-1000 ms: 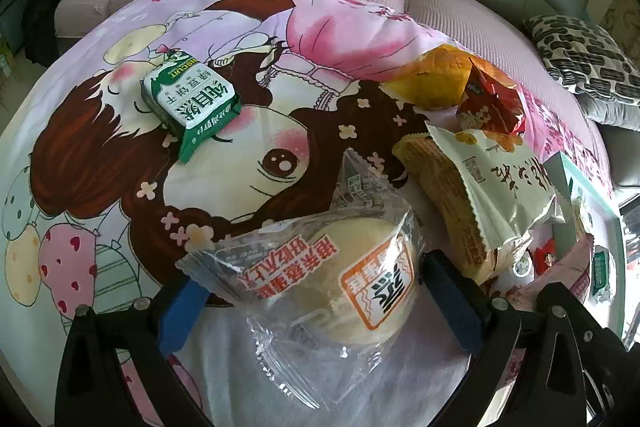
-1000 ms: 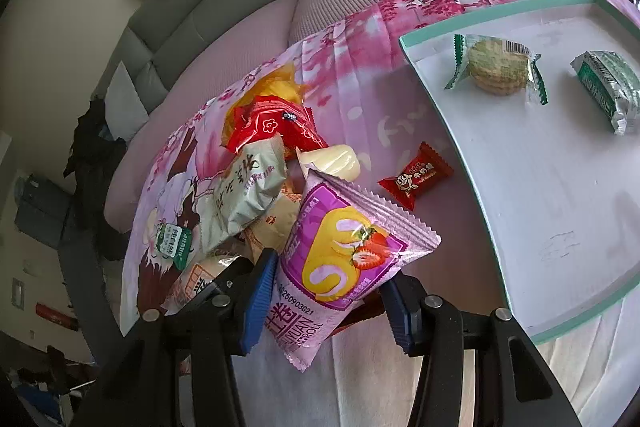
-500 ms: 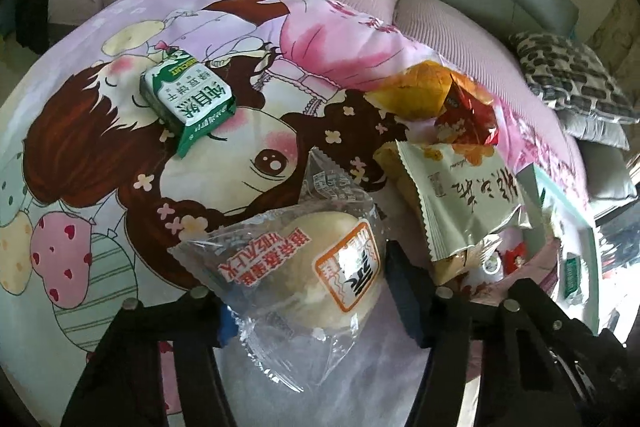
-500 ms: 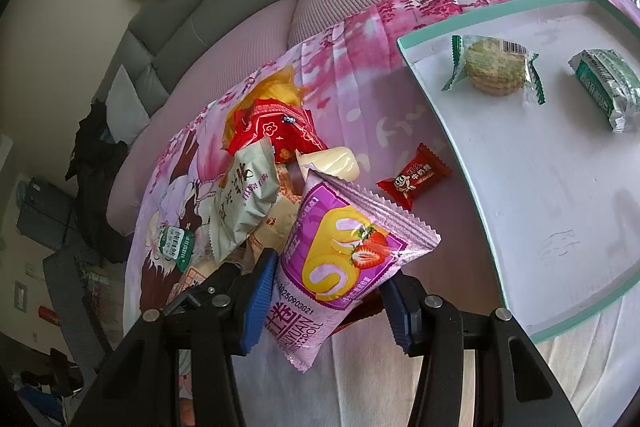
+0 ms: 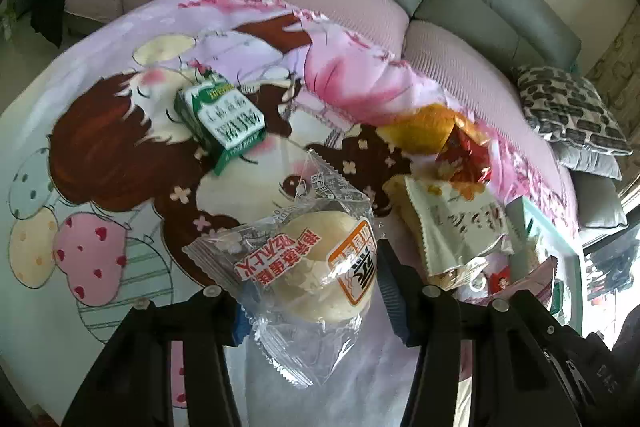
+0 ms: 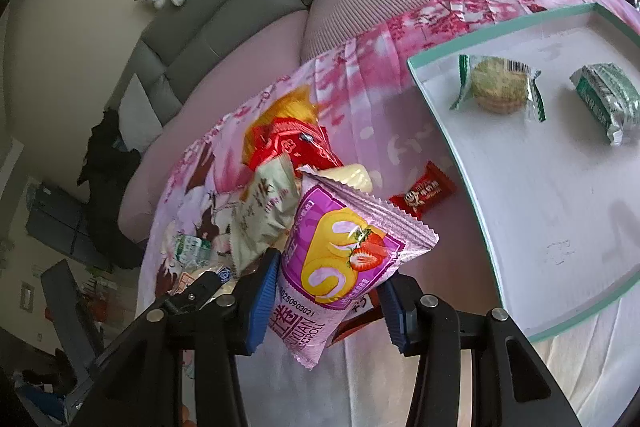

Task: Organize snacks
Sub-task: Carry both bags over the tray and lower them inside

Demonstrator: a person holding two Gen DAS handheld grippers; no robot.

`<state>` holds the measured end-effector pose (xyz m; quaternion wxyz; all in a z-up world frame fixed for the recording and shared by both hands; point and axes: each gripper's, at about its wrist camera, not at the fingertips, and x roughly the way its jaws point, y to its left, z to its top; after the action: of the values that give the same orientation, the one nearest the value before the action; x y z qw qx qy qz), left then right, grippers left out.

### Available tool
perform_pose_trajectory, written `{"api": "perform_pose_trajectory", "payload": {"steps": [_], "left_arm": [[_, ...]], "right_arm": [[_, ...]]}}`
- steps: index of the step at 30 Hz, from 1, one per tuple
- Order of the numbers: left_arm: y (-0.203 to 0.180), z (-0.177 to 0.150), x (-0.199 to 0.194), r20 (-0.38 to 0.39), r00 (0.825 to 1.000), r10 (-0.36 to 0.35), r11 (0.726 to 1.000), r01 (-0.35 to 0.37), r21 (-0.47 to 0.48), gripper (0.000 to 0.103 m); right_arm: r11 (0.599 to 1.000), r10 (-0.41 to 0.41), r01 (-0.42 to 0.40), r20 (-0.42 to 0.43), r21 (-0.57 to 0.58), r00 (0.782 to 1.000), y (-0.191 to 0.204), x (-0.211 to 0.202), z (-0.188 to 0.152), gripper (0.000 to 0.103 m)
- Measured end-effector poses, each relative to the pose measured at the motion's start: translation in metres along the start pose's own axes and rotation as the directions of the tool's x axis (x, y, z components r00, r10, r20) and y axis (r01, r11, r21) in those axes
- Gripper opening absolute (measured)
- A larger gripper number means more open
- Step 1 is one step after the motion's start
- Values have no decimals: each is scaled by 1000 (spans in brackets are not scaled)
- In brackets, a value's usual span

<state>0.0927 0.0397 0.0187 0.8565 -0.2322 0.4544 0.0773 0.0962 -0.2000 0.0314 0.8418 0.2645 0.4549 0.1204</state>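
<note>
**Both grippers loaded, two snacks on tray**

Left wrist view: left gripper (image 5: 316, 291) is closed on one clear-wrapped bun (image 5: 320, 267), held above the cartoon-print blanket (image 5: 100, 155). One green carton (image 5: 222, 119) lies well apart on the blanket. A pile of about three packets (image 5: 448, 195) sits to the right.

Right wrist view: right gripper (image 6: 326, 301) clamps one purple cake-roll packet (image 6: 340, 259). The tray (image 6: 560, 219) holds two items: one wrapped cookie (image 6: 498, 89), one green packet (image 6: 606, 99). One small red candy (image 6: 424, 195) lies just beside the tray.
</note>
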Motion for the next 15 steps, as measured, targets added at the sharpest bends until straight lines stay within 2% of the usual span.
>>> {"api": "perform_pose_trajectory", "payload": {"steps": [7, 15], "left_arm": [[5, 6, -28, 73, 997, -15, 1000, 16, -15, 55], [6, 12, -47, 130, 991, -16, 1000, 19, -22, 55]], "right_arm": [[1000, 22, -21, 45, -9, 999, 4, -19, 5, 50], [1000, 25, -25, 52, -7, 998, 3, -24, 6, 50]]}}
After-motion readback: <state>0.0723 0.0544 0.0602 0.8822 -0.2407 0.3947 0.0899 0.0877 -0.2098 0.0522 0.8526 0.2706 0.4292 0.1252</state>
